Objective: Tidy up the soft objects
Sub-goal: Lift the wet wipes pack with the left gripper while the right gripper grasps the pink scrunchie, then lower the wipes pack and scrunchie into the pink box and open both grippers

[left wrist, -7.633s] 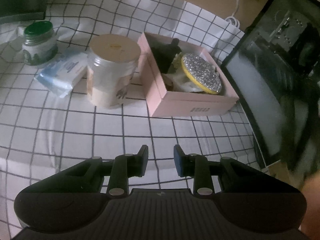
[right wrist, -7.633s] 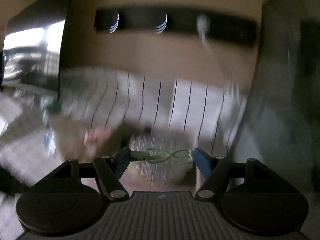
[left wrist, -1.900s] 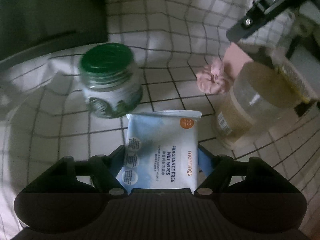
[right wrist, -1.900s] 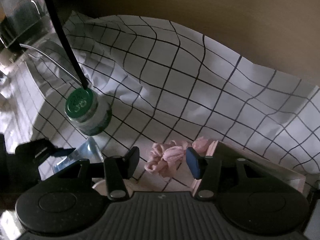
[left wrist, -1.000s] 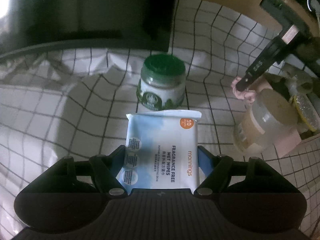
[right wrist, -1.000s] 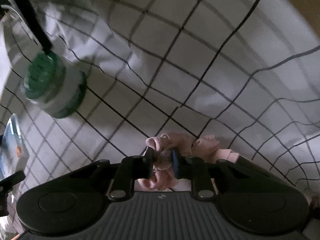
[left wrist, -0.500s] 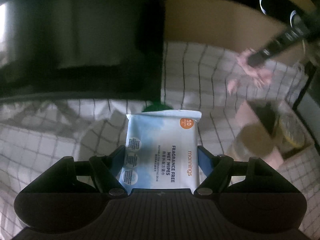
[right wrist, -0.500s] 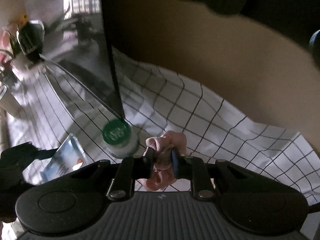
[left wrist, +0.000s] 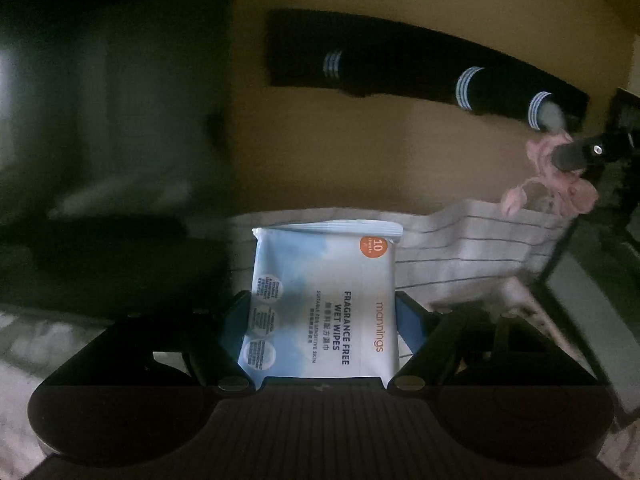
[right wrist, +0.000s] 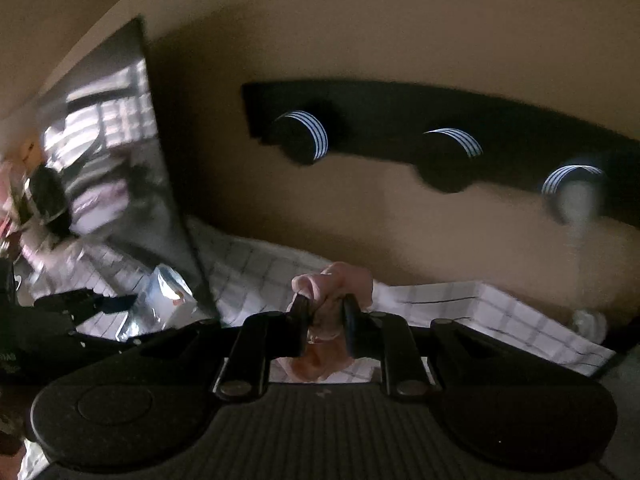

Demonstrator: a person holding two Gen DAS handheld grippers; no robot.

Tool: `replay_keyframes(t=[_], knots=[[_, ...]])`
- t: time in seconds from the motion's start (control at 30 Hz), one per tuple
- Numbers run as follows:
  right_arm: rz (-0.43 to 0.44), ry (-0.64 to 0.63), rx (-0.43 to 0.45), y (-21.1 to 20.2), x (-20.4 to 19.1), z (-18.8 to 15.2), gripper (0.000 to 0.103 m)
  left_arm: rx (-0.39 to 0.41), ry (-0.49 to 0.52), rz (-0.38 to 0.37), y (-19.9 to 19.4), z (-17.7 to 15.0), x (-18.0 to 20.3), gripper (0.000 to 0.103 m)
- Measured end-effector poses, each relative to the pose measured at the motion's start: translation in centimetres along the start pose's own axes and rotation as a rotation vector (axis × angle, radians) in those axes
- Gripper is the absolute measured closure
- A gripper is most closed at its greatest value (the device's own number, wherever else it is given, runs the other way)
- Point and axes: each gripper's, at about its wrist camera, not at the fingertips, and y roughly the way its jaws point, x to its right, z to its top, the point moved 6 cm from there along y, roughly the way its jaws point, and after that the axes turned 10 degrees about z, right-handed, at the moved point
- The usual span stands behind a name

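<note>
My left gripper point(left wrist: 322, 312) is shut on a blue and white pack of wet wipes point(left wrist: 322, 300), held up above the checked cloth point(left wrist: 472, 248). My right gripper point(right wrist: 325, 312) is shut on a pink scrunchie point(right wrist: 336, 284), also lifted off the table. The scrunchie point(left wrist: 548, 184) and the right gripper's finger point(left wrist: 572, 154) show at the far right of the left wrist view. The wipes pack point(right wrist: 166, 300) and the left gripper show at the lower left of the right wrist view. The pink box is out of view.
A black rail with round hooks point(right wrist: 440, 136) hangs on the tan wall point(right wrist: 360, 40) ahead. A dark mirror panel point(right wrist: 112, 152) stands at the left on the checked cloth point(right wrist: 500, 312). A dark framed panel point(left wrist: 592, 280) is at the right.
Both grippers have risen and tilted up toward the wall, each carrying its object. The jars and the pink box have dropped out of view.
</note>
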Motion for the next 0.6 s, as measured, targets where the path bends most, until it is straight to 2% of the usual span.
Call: replay_keyframes(t=[0.2,0.33,0.43,0.6], knots=[[-0.118,0.026,0.057,-2.6,3.6,-1.0,0.086,-0.015,0.053,-0.151,2.1,0.9,7.9,0.023],[-0.129,0.097,0.079,-3.7,5.8,-1.9,0.086,-0.054,0.074,-0.246,4.1,0.3,12.9,0.023],[-0.144,0.134,0.098,-4.2,7.0,-2.6,0.086,-0.082,0.083,-0.283,5.8,-0.9,16.1,0.023],[-0.15,0.163,0.088,-3.5,7.9,-4.1,0.086,-0.151,0.051,-0.306,9.2,-3.2,19.1,0.023]])
